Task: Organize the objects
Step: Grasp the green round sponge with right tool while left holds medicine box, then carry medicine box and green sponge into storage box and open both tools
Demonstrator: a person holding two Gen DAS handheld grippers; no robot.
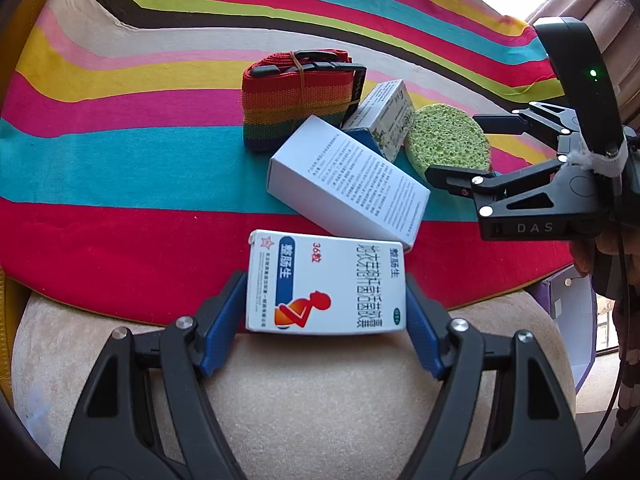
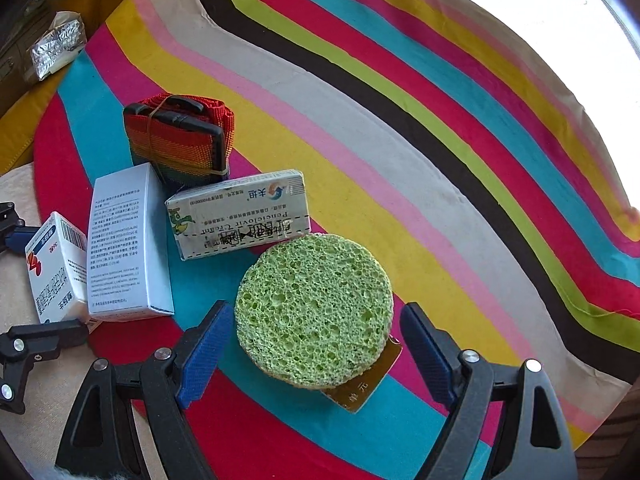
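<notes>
My left gripper (image 1: 324, 292) is shut on a white medicine box with an orange figure (image 1: 326, 284), its blue pads against the box's two short sides. That box (image 2: 56, 268) also shows at the left of the right wrist view, between the left gripper's (image 2: 36, 280) black fingers. My right gripper (image 2: 316, 344) stands open around a round green sponge (image 2: 312, 308), with a gap at each pad. A gold card (image 2: 360, 388) lies under the sponge. From the left wrist view, the right gripper (image 1: 452, 147) hangs over the sponge (image 1: 448, 140).
On the striped cloth (image 1: 120, 160) lie a rainbow strap with a black buckle (image 1: 296, 96), a large white printed box (image 1: 344, 184) and a cream ointment box (image 1: 384, 116). A foil packet (image 2: 56, 48) sits far left. A beige cushion (image 1: 320, 400) lies below the left gripper.
</notes>
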